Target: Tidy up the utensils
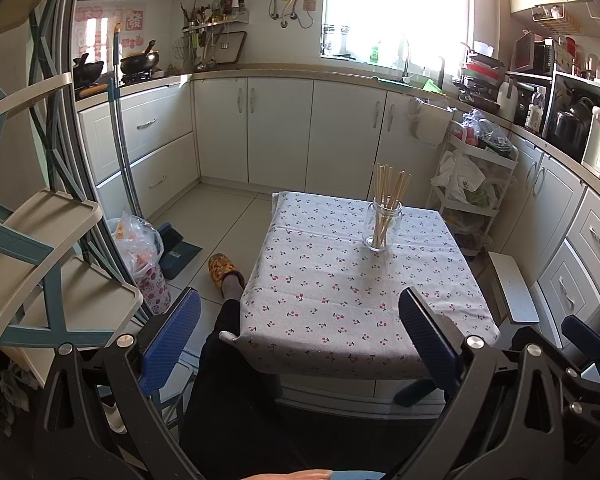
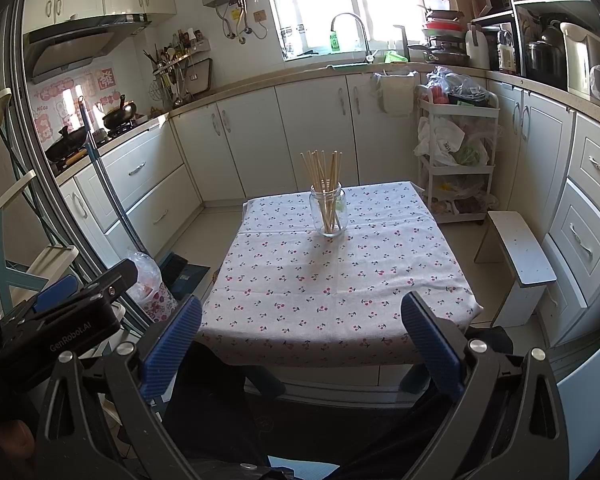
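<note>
- Chopsticks (image 1: 389,196), a bundle of pale wooden ones, stand upright in a clear glass jar (image 1: 382,229), their tops fanning out above the rim.
- Jar position: on the far half of a small table covered by a cherry-print tablecloth (image 1: 340,300); in the right wrist view the same jar (image 2: 328,215) sits near the middle of the far edge of the cloth (image 2: 320,292), with the chopsticks (image 2: 324,178) leaning slightly apart.
- Left gripper (image 1: 300,316): jaws spread wide, blue ribbed pads well apart, nothing between them; it hangs over the near edge of the table, well short of the jar.
- Right gripper (image 2: 302,318): likewise wide open and holding nothing, its blue pads framing the near edge of the tablecloth, the jar well ahead of it.
- Left gripper body also appears at the left edge of the right wrist view, beside the right one.
- White stool (image 2: 516,256) stands on the floor just right of the table.
- White trolley (image 2: 456,160), stuffed with plastic bags, sits against the cabinets beyond the table's far right corner.
- Slipper (image 1: 222,270), yellow patterned, on the person's foot left of the table.
</note>
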The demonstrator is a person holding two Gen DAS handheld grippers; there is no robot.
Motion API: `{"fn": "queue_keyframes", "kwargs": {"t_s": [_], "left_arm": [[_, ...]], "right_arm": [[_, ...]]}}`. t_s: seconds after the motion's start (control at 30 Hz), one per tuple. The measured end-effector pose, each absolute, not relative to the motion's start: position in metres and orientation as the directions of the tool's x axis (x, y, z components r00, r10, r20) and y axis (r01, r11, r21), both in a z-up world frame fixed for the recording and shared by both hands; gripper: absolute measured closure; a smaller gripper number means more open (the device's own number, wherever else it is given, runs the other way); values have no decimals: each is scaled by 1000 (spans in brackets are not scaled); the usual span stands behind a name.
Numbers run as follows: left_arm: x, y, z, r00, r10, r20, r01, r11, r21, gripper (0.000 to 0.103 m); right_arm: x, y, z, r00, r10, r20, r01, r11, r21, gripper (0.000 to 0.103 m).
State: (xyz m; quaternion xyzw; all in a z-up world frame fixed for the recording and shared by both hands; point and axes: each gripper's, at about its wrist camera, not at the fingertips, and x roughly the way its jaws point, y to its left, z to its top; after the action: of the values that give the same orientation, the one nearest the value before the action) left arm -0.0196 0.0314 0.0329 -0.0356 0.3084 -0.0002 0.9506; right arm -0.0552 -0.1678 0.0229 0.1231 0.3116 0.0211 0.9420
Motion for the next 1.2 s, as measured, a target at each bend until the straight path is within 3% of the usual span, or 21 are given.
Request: {"fn": "queue_keyframes", "kwargs": {"t_s": [1.2], "left_arm": [[-6, 21, 34, 822, -21, -569, 5, 1000, -31, 8]], "right_arm": [[-53, -159, 19, 796, 114, -595, 52, 966, 255, 7]]}}
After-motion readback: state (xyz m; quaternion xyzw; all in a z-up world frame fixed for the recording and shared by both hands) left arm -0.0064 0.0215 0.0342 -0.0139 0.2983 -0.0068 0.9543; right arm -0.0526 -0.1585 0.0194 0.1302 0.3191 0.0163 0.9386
